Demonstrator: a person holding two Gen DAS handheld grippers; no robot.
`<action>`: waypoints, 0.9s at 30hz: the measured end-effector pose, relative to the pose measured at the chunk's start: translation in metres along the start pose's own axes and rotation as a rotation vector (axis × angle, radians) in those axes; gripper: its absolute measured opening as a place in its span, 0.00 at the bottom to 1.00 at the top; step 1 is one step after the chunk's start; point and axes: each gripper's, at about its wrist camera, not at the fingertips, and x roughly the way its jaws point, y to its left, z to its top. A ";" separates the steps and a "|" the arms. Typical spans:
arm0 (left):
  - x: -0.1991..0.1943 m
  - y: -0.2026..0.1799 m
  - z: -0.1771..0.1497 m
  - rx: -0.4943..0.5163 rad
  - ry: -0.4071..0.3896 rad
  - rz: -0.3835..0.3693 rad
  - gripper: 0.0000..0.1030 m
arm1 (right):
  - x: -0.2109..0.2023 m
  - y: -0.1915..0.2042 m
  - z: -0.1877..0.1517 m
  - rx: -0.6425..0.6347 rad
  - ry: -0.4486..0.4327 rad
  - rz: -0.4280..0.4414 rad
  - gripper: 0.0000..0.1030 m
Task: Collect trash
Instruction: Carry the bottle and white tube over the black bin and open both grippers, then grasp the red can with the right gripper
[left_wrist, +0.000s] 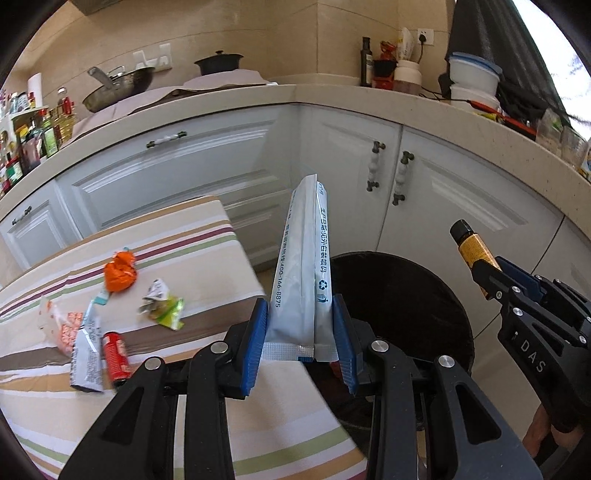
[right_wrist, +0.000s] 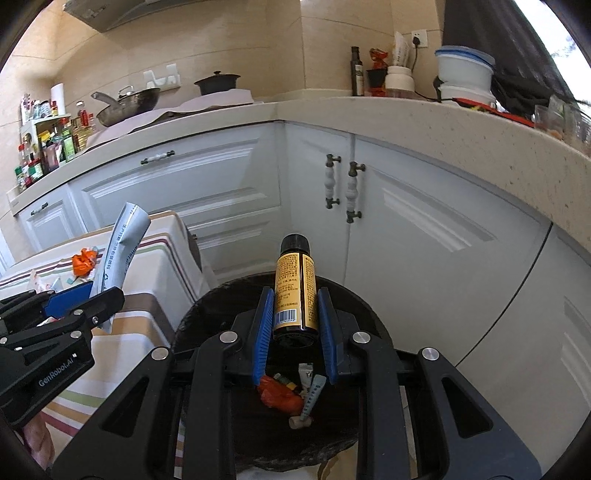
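Observation:
My left gripper (left_wrist: 300, 325) is shut on a long silver-white sachet (left_wrist: 301, 266), held upright at the edge of the black-lined trash bin (left_wrist: 436, 295). It also shows in the right wrist view (right_wrist: 123, 243). My right gripper (right_wrist: 295, 317) is shut on a small brown bottle with a yellow label (right_wrist: 295, 291), held over the bin (right_wrist: 207, 317). The bottle also shows in the left wrist view (left_wrist: 474, 251). Inside the bin lie orange and other wrappers (right_wrist: 280, 397).
A striped cloth-covered table (left_wrist: 207, 236) on the left holds loose trash: an orange crumpled wrapper (left_wrist: 120, 273), a green-white wrapper (left_wrist: 162, 304), a red can (left_wrist: 116, 356) and a silver packet (left_wrist: 86, 354). White cabinets (left_wrist: 332, 155) and a cluttered counter stand behind.

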 end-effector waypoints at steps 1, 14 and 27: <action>0.002 -0.003 0.001 0.004 0.000 -0.001 0.35 | 0.003 -0.003 0.000 0.004 0.001 -0.003 0.23; 0.032 -0.023 0.004 0.037 0.018 0.001 0.59 | 0.026 -0.022 -0.002 0.053 0.016 -0.017 0.34; -0.011 0.023 -0.014 -0.010 -0.015 0.088 0.60 | 0.019 0.016 -0.001 0.016 0.035 0.067 0.34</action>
